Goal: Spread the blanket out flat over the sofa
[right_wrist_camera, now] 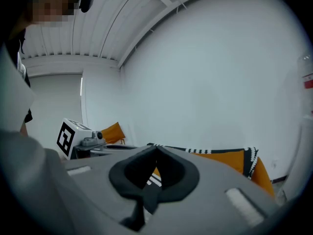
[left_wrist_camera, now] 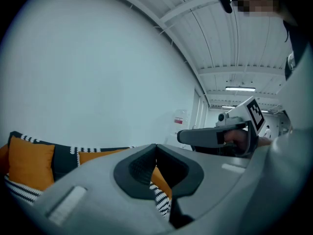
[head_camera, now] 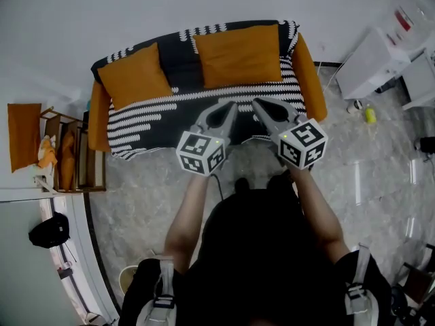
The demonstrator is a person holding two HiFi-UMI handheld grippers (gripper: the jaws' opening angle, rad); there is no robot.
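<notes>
Already the blanket (head_camera: 170, 111) seems to us close to spread: its black-and-white stripes cover the back and seat of the sofa (head_camera: 310, 73), both orange arms stay bare, and two orange cushions (head_camera: 132, 75) lean on top of it against the backrest. If any smoothing is left, we judge it lies at the front hem, which hangs lower and less evenly toward the left end than in the middle. To do that well we would part the jaws first, take the hem at two points well apart, and draw it level so that the stripes run parallel to the seat edge. We would pull gently, so the cushions are not dragged forward and the cloth does not slip off the backrest. At this moment neither tool is ready for that. The left gripper (head_camera: 230, 109) has its jaw tips pressed together with nothing between them, and the right gripper (head_camera: 260, 104) is closed and empty too. Both are held side by side in front of us, pointing roughly level at the middle of the sofa. The blanket lies ahead of and below their tips, apart from them, and shows only through the gap behind the pads.
</notes>
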